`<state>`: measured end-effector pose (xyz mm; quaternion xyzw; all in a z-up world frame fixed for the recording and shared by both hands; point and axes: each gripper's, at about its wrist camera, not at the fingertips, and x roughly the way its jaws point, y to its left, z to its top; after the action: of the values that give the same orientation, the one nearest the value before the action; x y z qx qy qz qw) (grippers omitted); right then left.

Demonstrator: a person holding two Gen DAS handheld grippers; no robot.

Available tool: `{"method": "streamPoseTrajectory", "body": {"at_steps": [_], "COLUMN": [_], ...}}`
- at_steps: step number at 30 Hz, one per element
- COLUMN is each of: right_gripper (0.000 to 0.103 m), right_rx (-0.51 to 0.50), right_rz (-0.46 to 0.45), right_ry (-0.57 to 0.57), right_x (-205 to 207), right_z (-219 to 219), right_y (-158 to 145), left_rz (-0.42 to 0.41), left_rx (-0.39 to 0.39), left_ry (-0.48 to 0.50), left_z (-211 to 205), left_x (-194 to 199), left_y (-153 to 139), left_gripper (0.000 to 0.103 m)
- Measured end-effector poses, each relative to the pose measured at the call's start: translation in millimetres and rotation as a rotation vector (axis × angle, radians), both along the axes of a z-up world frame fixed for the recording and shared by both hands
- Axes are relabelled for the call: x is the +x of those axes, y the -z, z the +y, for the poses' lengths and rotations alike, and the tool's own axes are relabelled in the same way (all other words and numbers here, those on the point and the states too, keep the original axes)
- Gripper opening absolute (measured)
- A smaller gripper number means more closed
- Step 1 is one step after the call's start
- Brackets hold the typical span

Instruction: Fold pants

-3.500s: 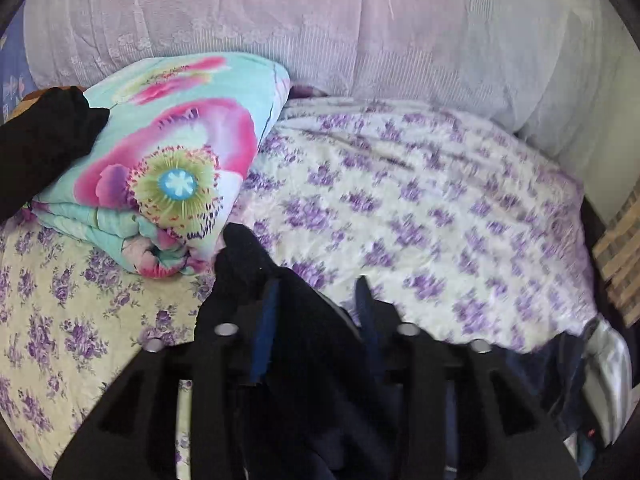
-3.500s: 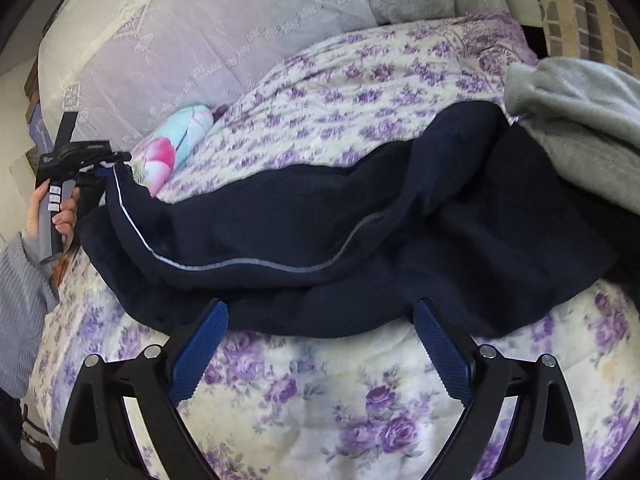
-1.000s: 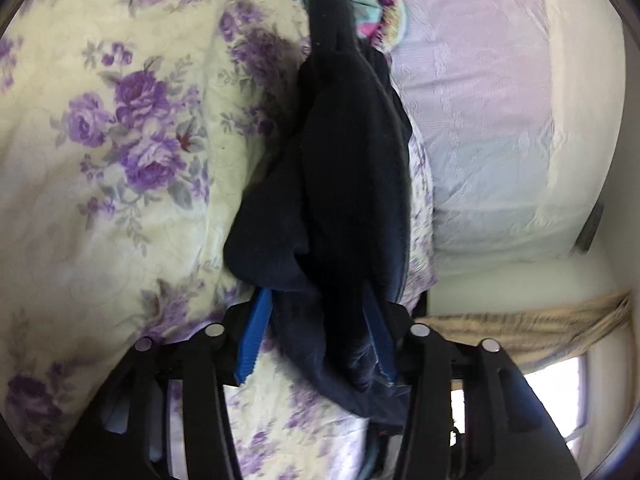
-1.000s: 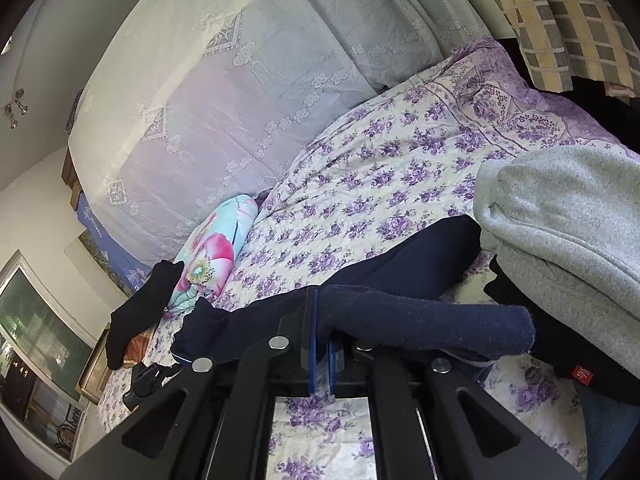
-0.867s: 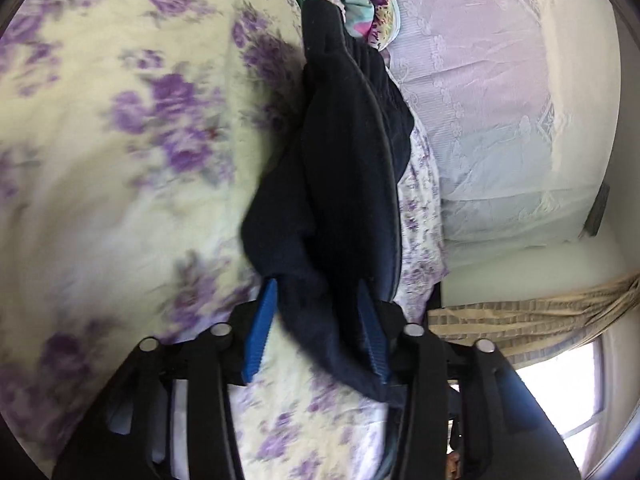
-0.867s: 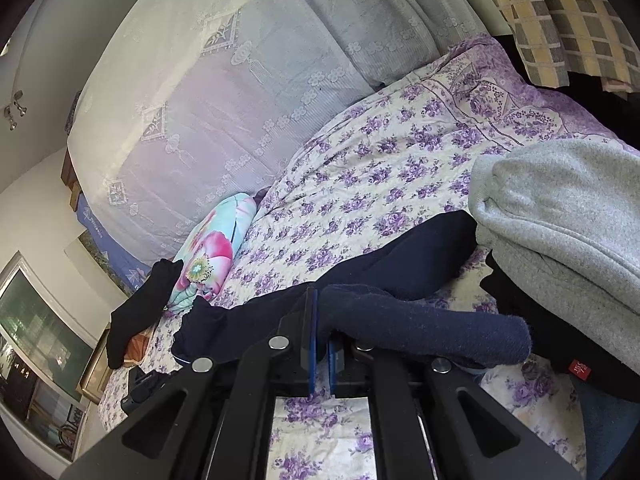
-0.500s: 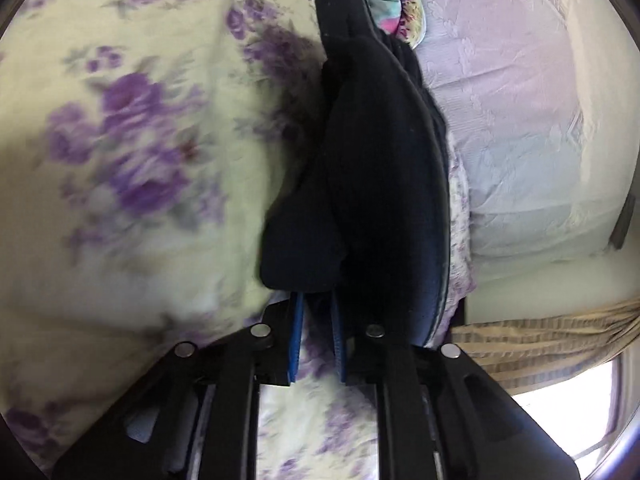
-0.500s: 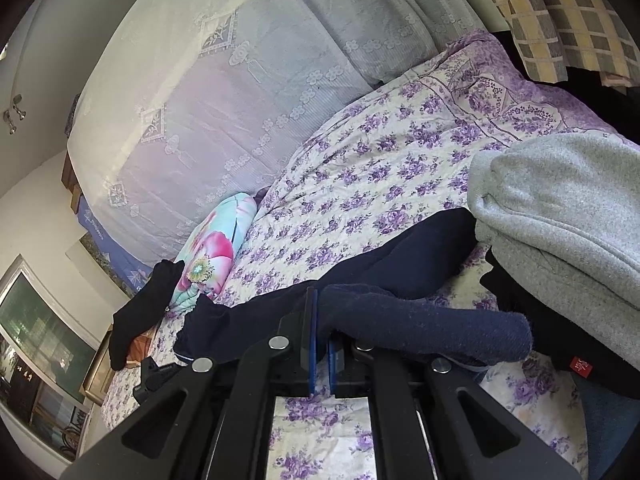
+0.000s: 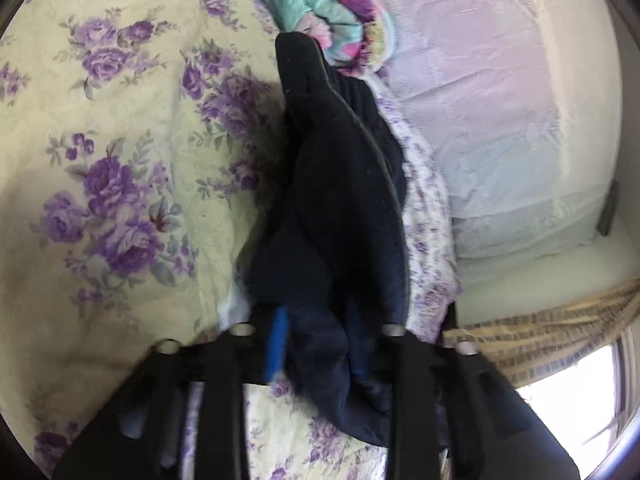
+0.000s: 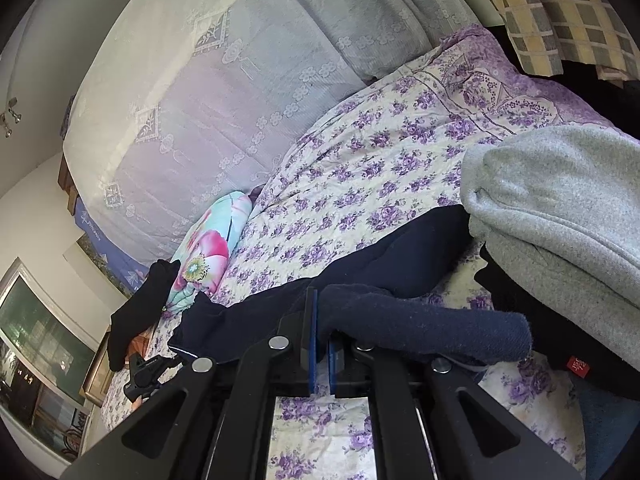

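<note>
- Navy fabric is what both your tongs have got right now. Your right tongs are pinched tight on one end of the pants, blue pads nearly touching, with a thick roll of the cloth flopping off to the right of the jaws.
- Your left tongs have a bunch of the pants between the fingers too. The jaws sit a bit apart with fabric packed in the gap, so they look clamped on it.
- From the right view, the pants run in a long dark band across the bedspread, from your right tongs over to the far left, where the left tongs show small at the bed edge.
- From the left view, the pants stretch away from the jaws, and their far tip sits just in front of the flowery pillow.
- Grey sweater sits piled just right of the pants, with its edge over them.
- Black garment lies by the pillow at the far end.
- Behind it all, a lacy cover stands along the bed.
</note>
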<state>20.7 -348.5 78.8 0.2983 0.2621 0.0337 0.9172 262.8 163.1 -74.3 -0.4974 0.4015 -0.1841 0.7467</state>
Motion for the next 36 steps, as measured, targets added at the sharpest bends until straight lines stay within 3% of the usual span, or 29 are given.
{"method": "streamPoseTrajectory", "body": {"at_steps": [4, 8, 11, 13, 16, 19, 21, 23, 26, 30, 32, 36], "right_gripper": [0.004, 0.004, 0.004, 0.004, 0.004, 0.004, 0.004, 0.004, 0.004, 0.004, 0.004, 0.004], "right_rx": [0.009, 0.019, -0.008, -0.036, -0.084, -0.144, -0.140, -0.099, -0.065, 0.042, 0.062, 0.049], "right_rz": [0.010, 0.022, 0.007, -0.056, -0.179, -0.195, -0.148, -0.069, 0.077, 0.240, 0.256, 0.206], "right_ry": [0.000, -0.009, -0.020, -0.003, -0.001, -0.037, -0.066, -0.101, -0.119, -0.113, -0.093, -0.099], "right_x": [0.7, 13.7, 59.0, 92.2, 100.8, 79.8, 66.0, 46.4, 11.9, -19.8, -30.7, -39.0], "right_z": [-3.0, -7.7, -13.6, -15.5, -7.5, 4.9, 8.0, 10.7, 18.8, 20.2, 22.8, 27.5], "right_y": [5.1, -1.4, -50.6, -101.9, -155.6, -153.4, -126.0, -77.3, 7.1, 94.1, 109.3, 93.4], "left_rz": [-0.029, -0.004, -0.088, -0.125, -0.227, -0.342, -0.343, -0.280, -0.145, 0.060, 0.078, 0.004], "left_rx": [0.078, 0.066, 0.170, 0.201, 0.261, 0.338, 0.379, 0.382, 0.392, 0.275, 0.234, 0.240], "left_ry": [0.018, 0.042, 0.042, -0.005, -0.086, -0.085, -0.048, 0.004, 0.061, 0.053, -0.008, -0.114], "left_z": [10.7, 10.5, 6.9, 8.4, 17.9, 30.6, 40.9, 54.8, 73.2, 104.1, 124.5, 170.0], "left_x": [-11.8, 14.5, 49.6, 88.4, 86.0, 48.5, 18.4, -12.5, -62.8, -126.8, -145.2, -185.9], "left_y": [2.2, -23.6, -98.3, -160.6, -233.4, -272.5, -269.6, -239.0, -162.3, -43.6, -20.8, -24.4], "left_gripper": [0.016, 0.011, 0.008, 0.007, 0.007, 0.007, 0.007, 0.007, 0.007, 0.005, 0.000, 0.000]}}
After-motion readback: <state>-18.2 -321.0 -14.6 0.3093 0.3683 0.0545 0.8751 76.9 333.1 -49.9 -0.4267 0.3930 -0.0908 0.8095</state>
